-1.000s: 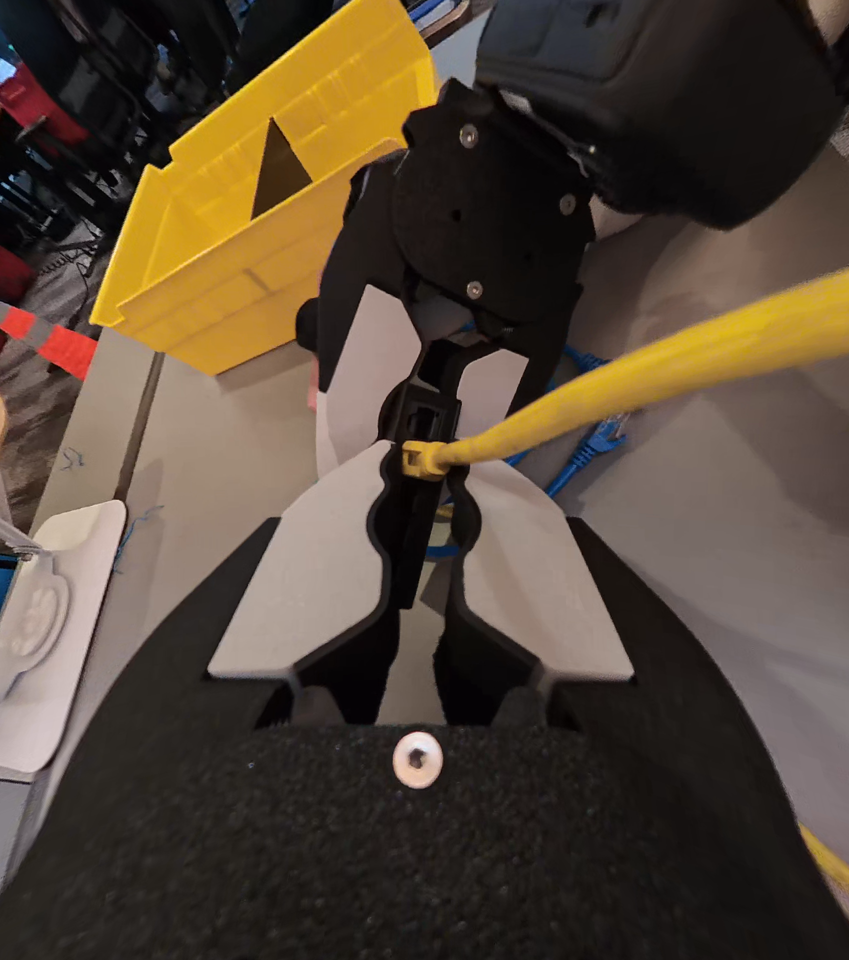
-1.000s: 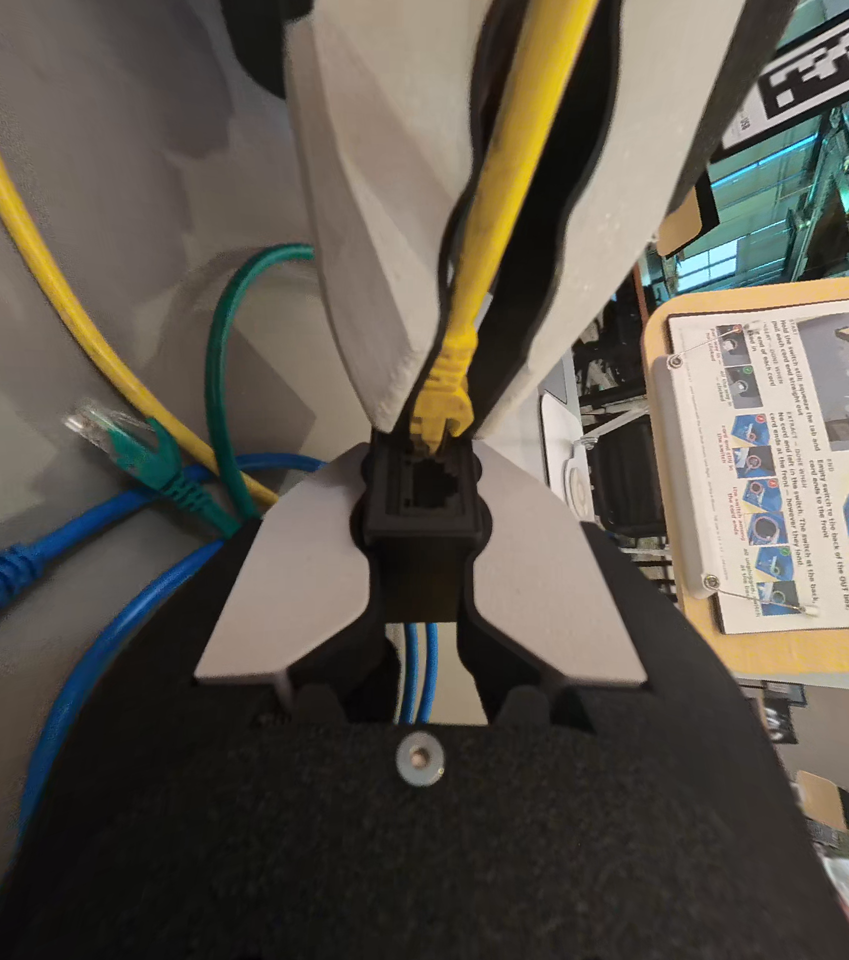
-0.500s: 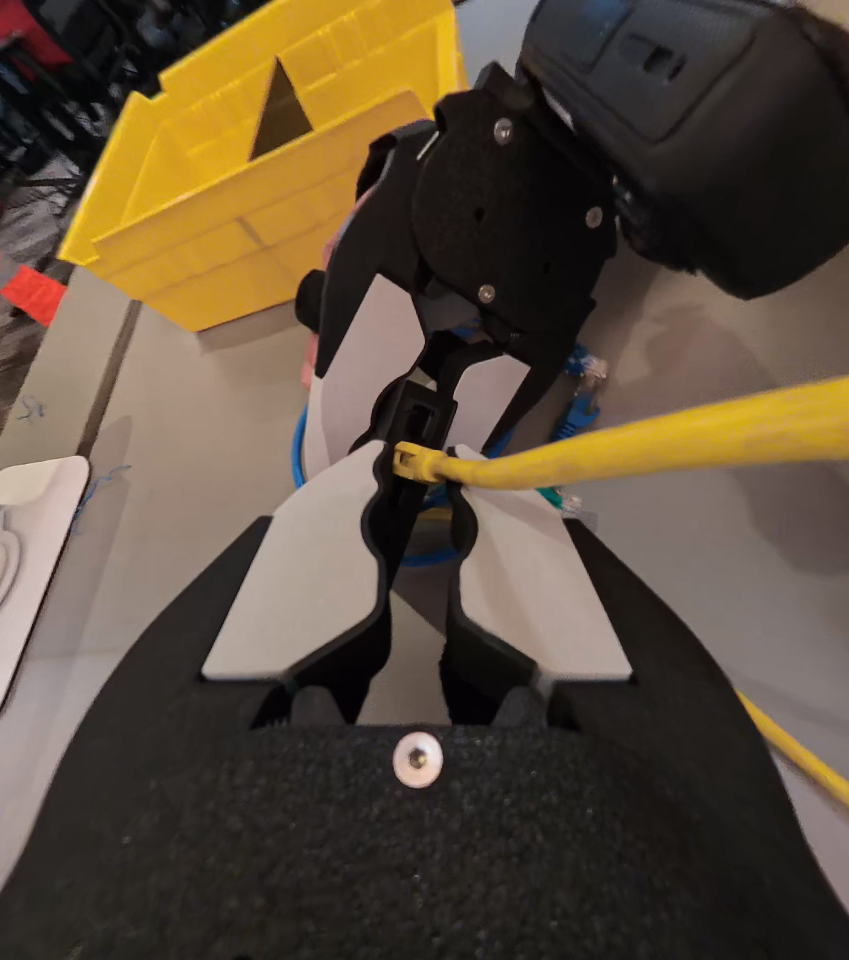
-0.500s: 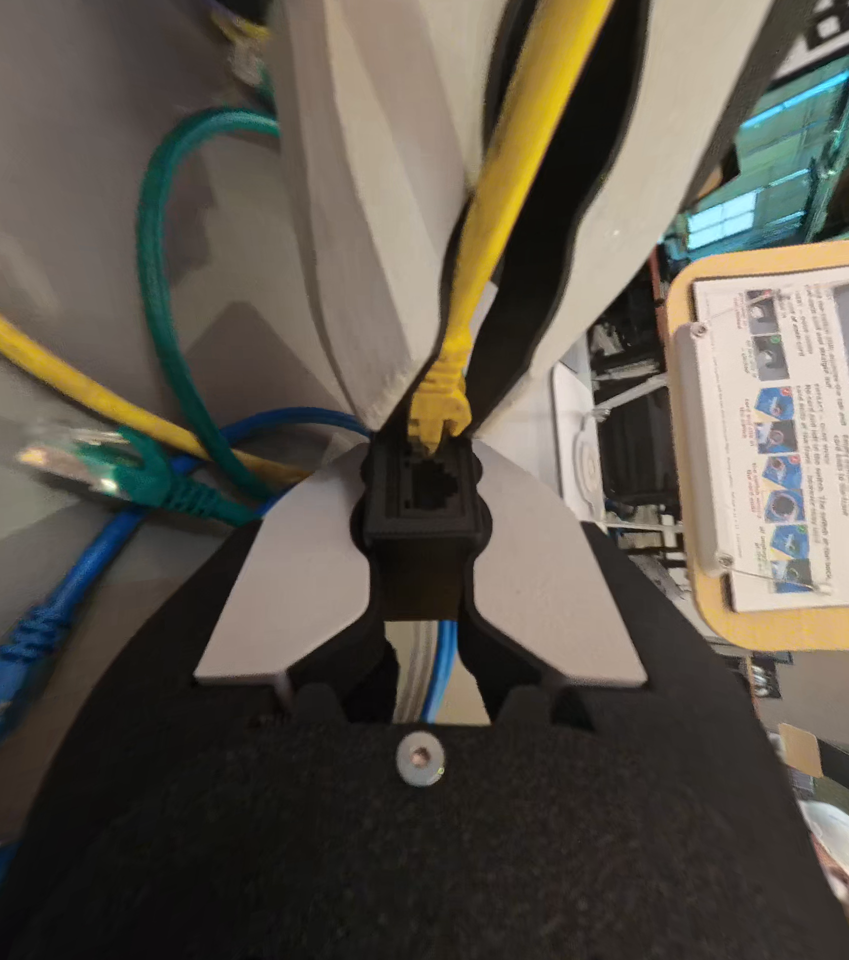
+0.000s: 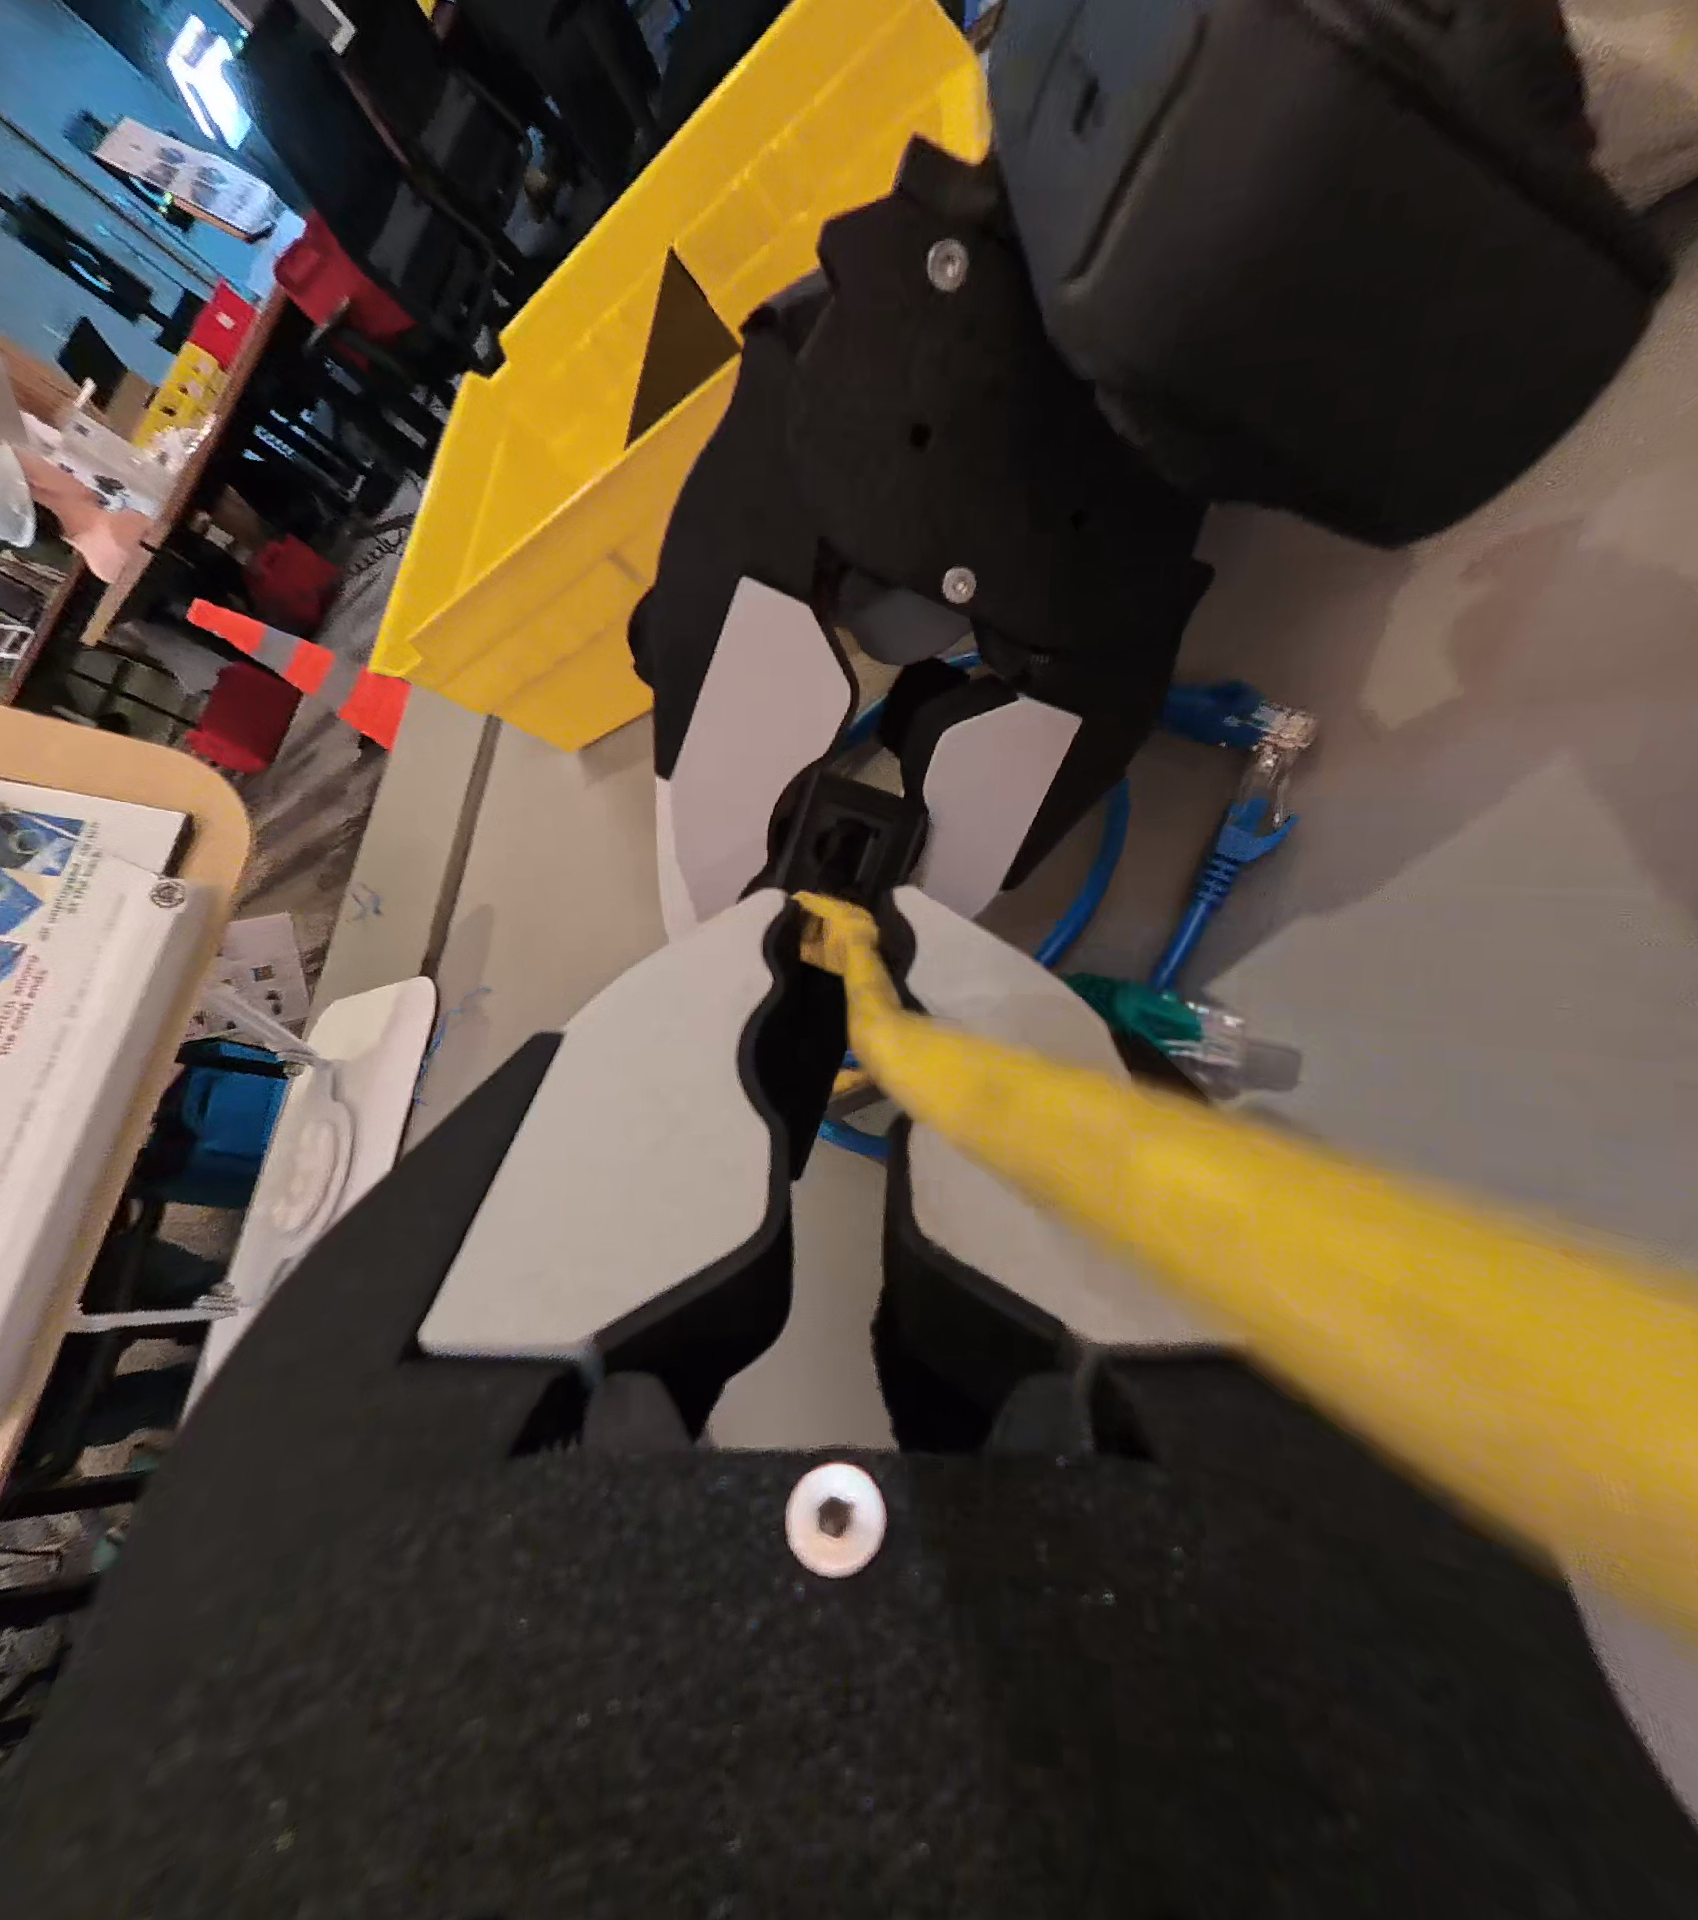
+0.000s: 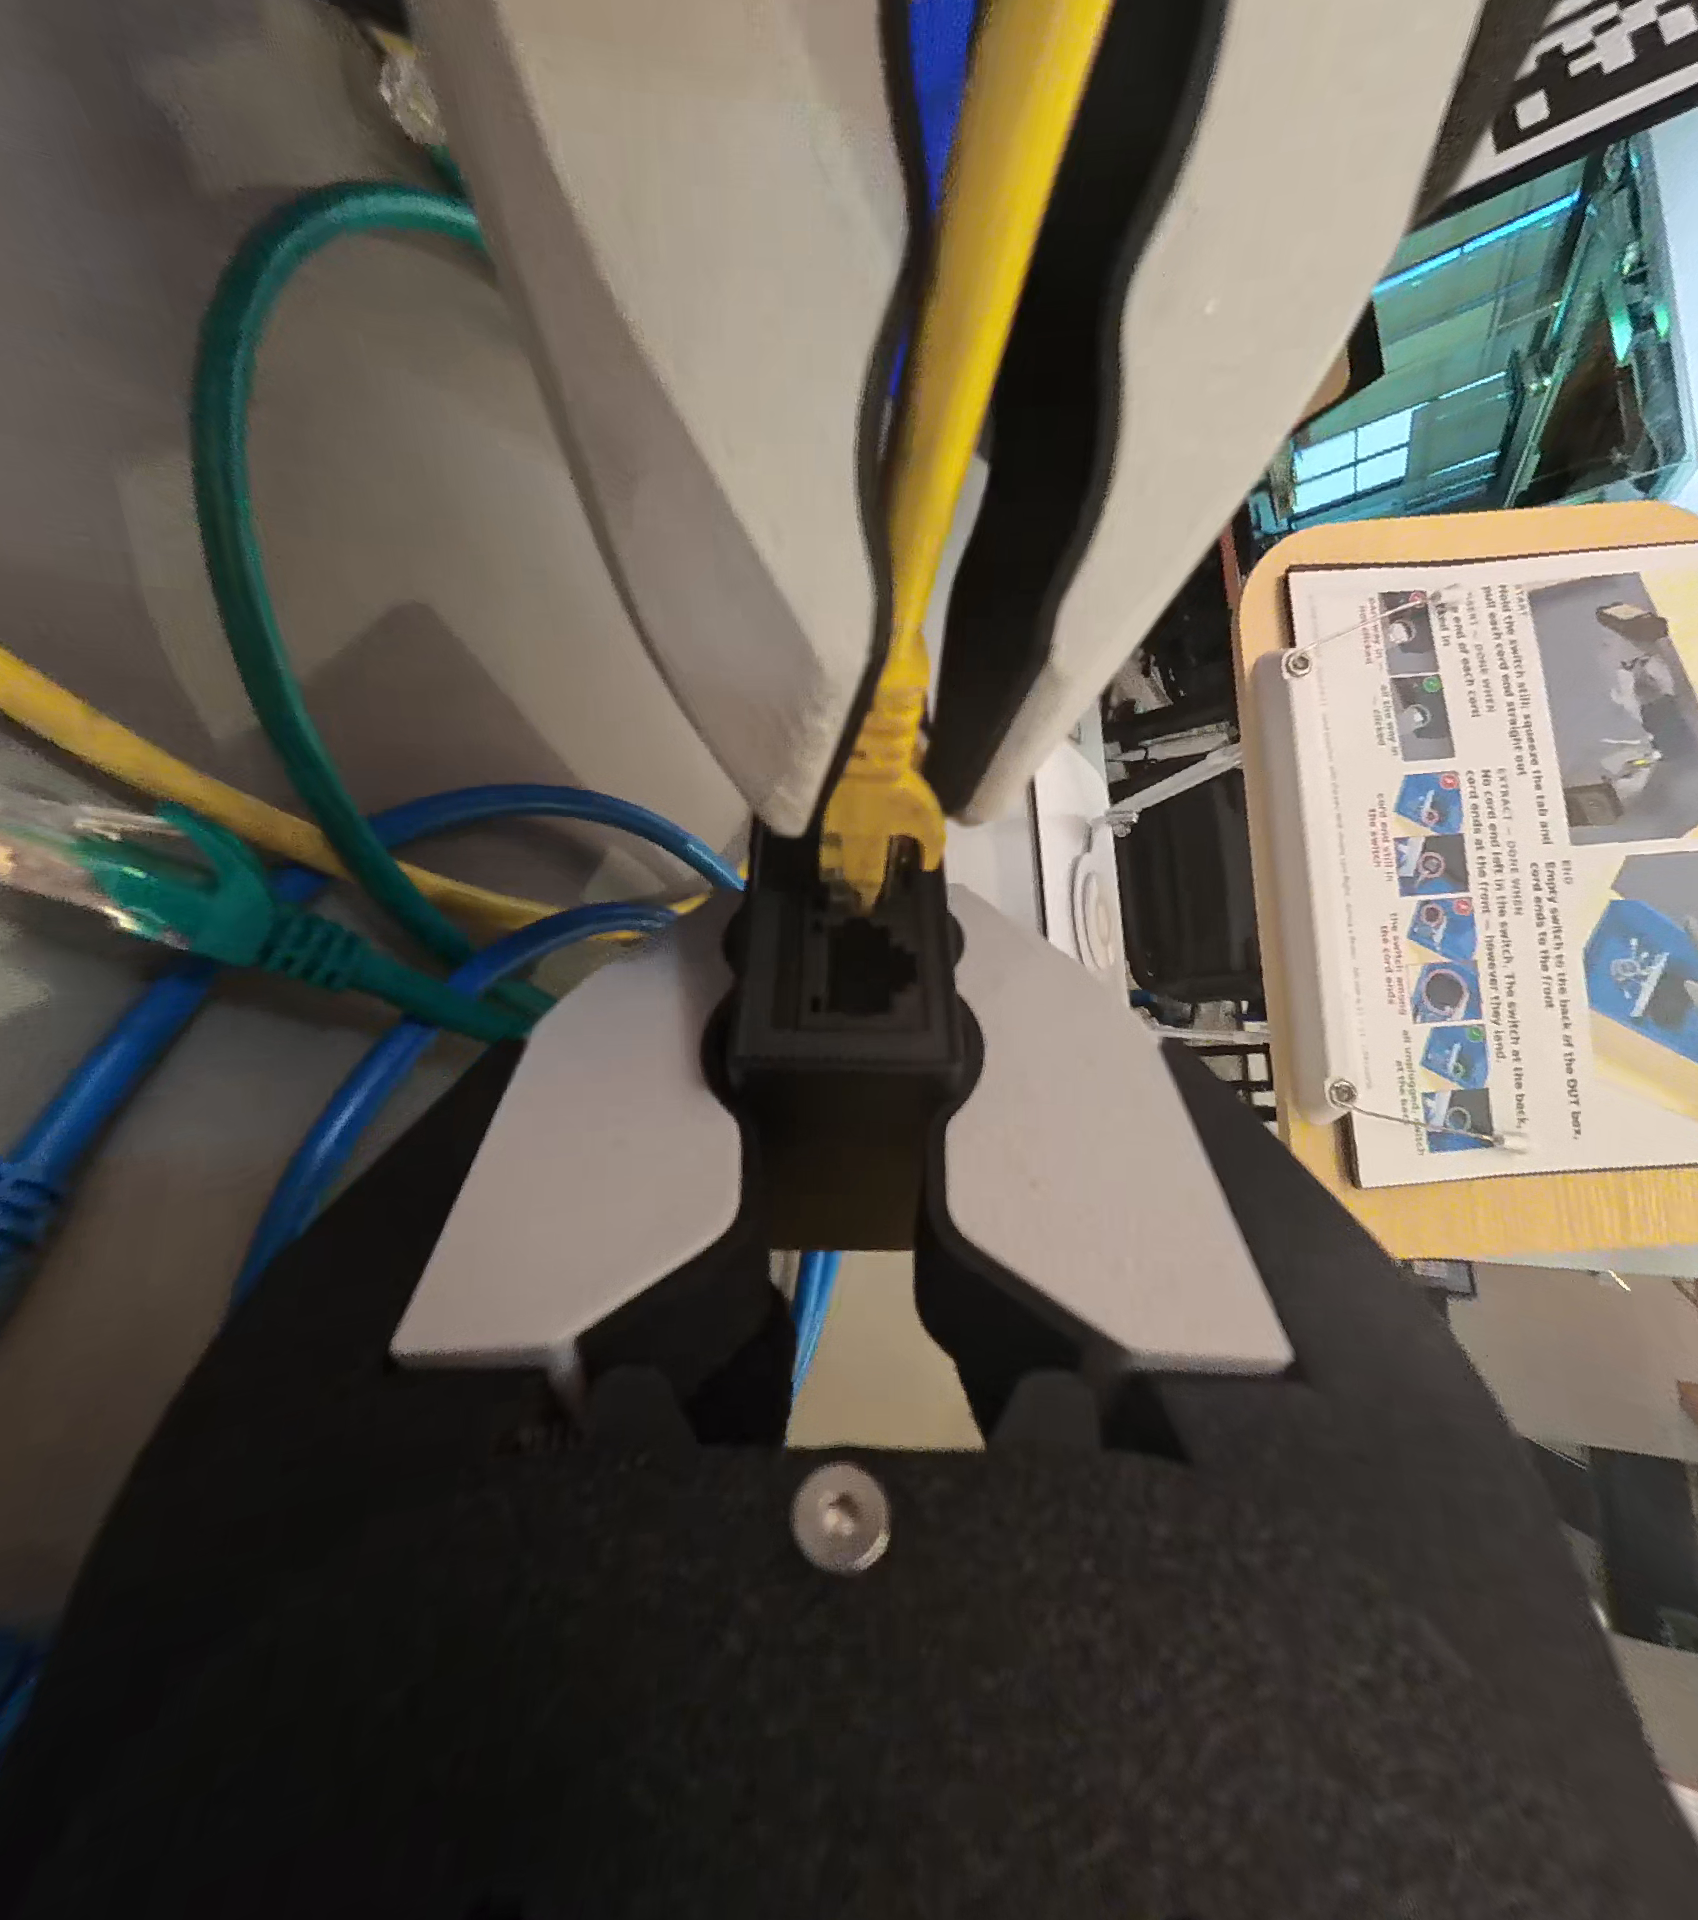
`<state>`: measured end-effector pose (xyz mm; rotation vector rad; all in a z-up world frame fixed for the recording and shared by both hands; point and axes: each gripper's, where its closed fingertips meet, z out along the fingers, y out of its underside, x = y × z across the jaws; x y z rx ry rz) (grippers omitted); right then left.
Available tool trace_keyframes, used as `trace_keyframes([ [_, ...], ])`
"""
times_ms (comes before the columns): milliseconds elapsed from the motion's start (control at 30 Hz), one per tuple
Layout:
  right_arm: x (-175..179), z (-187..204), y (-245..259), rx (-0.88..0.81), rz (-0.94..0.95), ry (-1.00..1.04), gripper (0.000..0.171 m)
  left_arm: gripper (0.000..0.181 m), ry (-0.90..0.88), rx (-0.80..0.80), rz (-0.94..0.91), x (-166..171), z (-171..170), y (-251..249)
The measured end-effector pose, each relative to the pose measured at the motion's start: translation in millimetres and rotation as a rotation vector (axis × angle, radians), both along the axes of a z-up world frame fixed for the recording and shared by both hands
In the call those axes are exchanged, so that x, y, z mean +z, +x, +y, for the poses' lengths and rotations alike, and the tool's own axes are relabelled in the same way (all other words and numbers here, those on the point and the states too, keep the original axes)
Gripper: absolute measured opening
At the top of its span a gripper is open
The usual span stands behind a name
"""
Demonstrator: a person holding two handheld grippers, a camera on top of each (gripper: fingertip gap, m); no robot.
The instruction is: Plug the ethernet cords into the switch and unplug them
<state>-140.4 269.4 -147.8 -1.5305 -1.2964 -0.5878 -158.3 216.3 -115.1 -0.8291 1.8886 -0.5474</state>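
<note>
My right gripper point(image 6: 845, 935) is shut on a small black switch point(image 6: 840, 1101), its open port point(image 6: 866, 971) facing the camera. My left gripper point(image 5: 829, 920) is shut on the yellow ethernet cord point(image 5: 1240, 1216) just behind its plug point(image 5: 824, 935). In the right wrist view the left gripper's grey fingers point(image 6: 679, 416) come down from the top. The yellow plug point(image 6: 881, 821) points down at the switch, its tip at the port's upper edge and most of it outside. In the left wrist view the switch point(image 5: 850, 831) sits right in front of the plug, held by the right gripper point(image 5: 850, 800).
Loose blue cords point(image 6: 14, 1205), a green cord point(image 6: 232, 920) and the yellow cord's slack point(image 6: 45, 707) lie tangled on the grey table point(image 5: 1499, 935) below. A yellow bin point(image 5: 596, 436) stands behind. An instruction sheet on a wooden board point(image 6: 1510, 862) is at the table's side.
The left gripper has turned, so the yellow cord now runs along its fingers instead of across. The plug's tip has moved down onto the port's upper edge. The right gripper still holds the switch.
</note>
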Motion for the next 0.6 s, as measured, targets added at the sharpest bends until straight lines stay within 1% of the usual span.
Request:
trace_keyframes([
  [133,-3,-3,2,0.004,-0.043,0.011,0.031,0.014,-0.034,-0.024,0.036,-4,-3,0],
  [233,1,-4,0,0.019,-0.075,0.059,0.031,0.015,-0.107,-0.047,0.051,-4,-7,-3],
  [333,-2,-5,-2,0.019,-0.093,0.063,0.031,0.016,-0.177,-0.045,0.096,-8,-8,-5],
  [467,-3,-5,-3,0.021,-0.138,0.092,0.031,0.017,-0.167,-0.062,0.111,-13,-10,-7],
  [600,-3,-2,-2,0.008,-0.154,0.112,0.031,0.017,-0.211,-0.049,0.158,-14,-8,-8],
])
